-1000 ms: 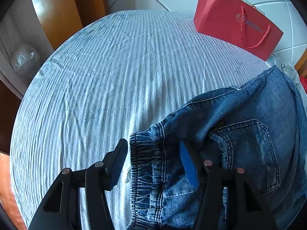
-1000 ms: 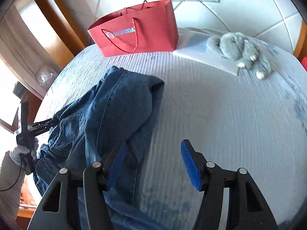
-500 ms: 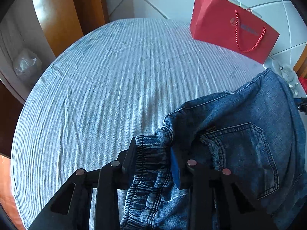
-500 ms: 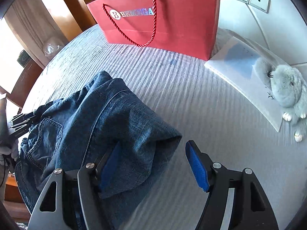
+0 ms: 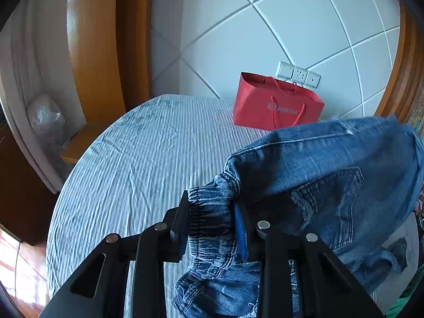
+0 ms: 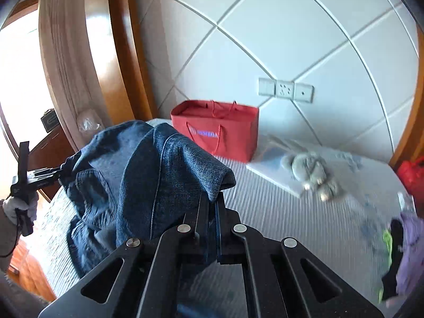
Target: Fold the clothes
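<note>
Crosswise, jeans (image 6: 148, 175) between both grippers.

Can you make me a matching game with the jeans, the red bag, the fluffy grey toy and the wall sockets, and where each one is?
Things:
1. jeans
2. red bag
3. grey toy
4. wall sockets

Places:
A. lying on a white pad
B. on the wall above the bag
C. held up by both grippers
D. standing on the bed by the wall

Pairs: 1-C, 2-D, 3-A, 4-B
</note>
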